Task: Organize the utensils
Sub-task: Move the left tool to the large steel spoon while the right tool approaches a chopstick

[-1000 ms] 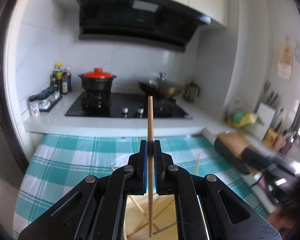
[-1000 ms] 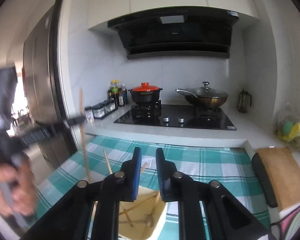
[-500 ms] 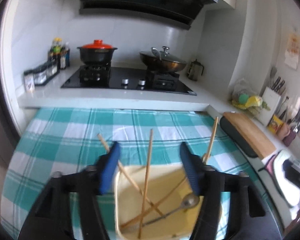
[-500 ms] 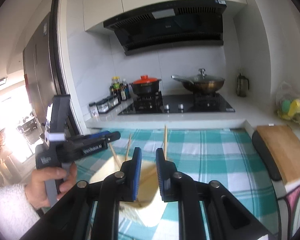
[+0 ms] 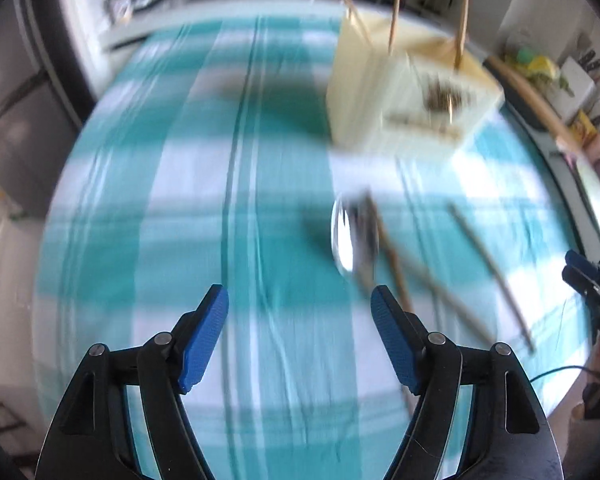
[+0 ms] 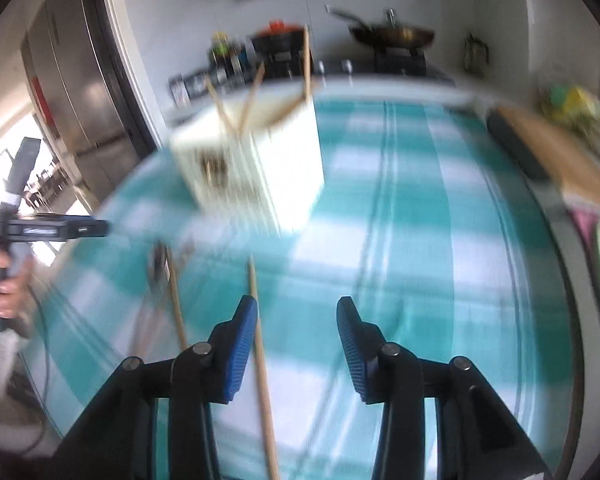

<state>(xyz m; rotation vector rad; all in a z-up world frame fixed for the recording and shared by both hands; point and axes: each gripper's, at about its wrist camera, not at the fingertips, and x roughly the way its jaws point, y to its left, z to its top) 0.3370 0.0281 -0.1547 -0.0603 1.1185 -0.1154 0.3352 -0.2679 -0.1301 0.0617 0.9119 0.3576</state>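
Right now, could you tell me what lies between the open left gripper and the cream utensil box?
In the left wrist view, a spoon lies on the tablecloth between the left gripper and the box.

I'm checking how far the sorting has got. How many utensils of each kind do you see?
Standing chopsticks, in the box: 3
Loose chopsticks, on the cloth: 3 (blurred)
Spoon, on the cloth: 1
Total: 7
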